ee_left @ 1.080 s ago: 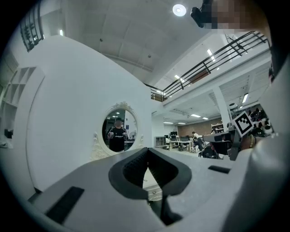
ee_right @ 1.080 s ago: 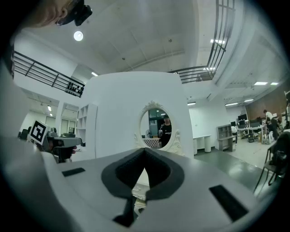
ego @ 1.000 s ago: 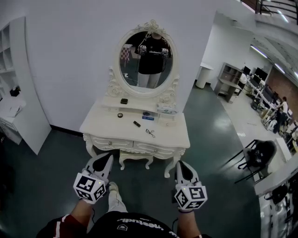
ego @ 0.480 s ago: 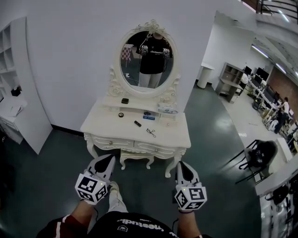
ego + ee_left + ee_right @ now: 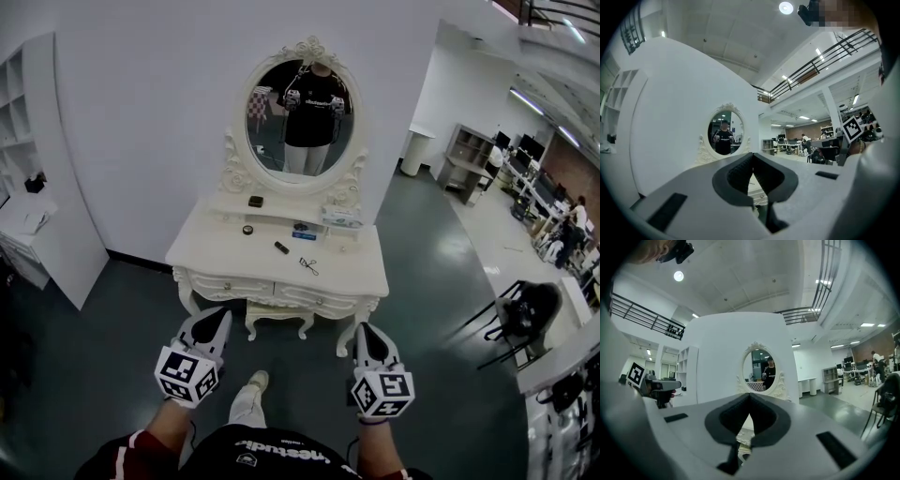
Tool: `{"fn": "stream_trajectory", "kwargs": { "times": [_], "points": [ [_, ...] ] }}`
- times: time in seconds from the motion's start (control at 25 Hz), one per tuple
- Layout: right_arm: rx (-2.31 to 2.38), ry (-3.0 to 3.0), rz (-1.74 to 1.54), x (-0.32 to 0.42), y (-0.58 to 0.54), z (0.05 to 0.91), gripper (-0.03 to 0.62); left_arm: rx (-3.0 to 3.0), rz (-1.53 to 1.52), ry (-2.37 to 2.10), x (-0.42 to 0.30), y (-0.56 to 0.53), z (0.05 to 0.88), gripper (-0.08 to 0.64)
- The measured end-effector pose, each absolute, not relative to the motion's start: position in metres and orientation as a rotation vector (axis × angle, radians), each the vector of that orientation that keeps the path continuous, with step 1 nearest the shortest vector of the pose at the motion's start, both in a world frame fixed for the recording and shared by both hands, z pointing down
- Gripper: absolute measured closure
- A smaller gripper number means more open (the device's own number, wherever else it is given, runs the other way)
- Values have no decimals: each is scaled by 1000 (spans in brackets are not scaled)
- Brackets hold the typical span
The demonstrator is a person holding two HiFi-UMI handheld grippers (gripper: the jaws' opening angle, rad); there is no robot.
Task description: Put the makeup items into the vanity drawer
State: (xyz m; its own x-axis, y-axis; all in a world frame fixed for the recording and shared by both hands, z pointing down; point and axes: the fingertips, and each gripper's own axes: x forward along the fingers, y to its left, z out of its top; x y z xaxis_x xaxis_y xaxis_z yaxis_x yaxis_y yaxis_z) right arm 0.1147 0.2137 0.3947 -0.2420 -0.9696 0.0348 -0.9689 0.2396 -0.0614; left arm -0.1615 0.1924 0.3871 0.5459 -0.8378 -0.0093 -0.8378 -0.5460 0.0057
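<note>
A white vanity with an oval mirror stands against the wall ahead. On its top lie a small round pot, a black tube, a blue item and a thin metal tool. A black compact rests on the raised shelf. The drawer fronts are closed. My left gripper and right gripper are held level in front of the vanity, well short of it, both shut and empty.
A pale box sits on the shelf's right end. A white shelving unit stands at the left. Black chairs and office desks fill the right. Dark green floor lies between me and the vanity; my shoe shows below.
The vanity has slid slightly right and lower in the head view, and my shoe has shifted right between the grippers. Both grippers stay shut.
</note>
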Motion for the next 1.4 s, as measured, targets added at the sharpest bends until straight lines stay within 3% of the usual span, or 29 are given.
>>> {"fn": "stream_trajectory", "kwargs": {
  "times": [0.72, 1.4],
  "points": [
    [-1961, 2454, -105, 130, 154, 394, 589, 2762, -54, -1432, -143, 117, 395, 555],
    [-1922, 2523, -5, 148, 15, 371, 589, 2762, -7, -1368, -115, -12, 397, 555]
  ]
}}
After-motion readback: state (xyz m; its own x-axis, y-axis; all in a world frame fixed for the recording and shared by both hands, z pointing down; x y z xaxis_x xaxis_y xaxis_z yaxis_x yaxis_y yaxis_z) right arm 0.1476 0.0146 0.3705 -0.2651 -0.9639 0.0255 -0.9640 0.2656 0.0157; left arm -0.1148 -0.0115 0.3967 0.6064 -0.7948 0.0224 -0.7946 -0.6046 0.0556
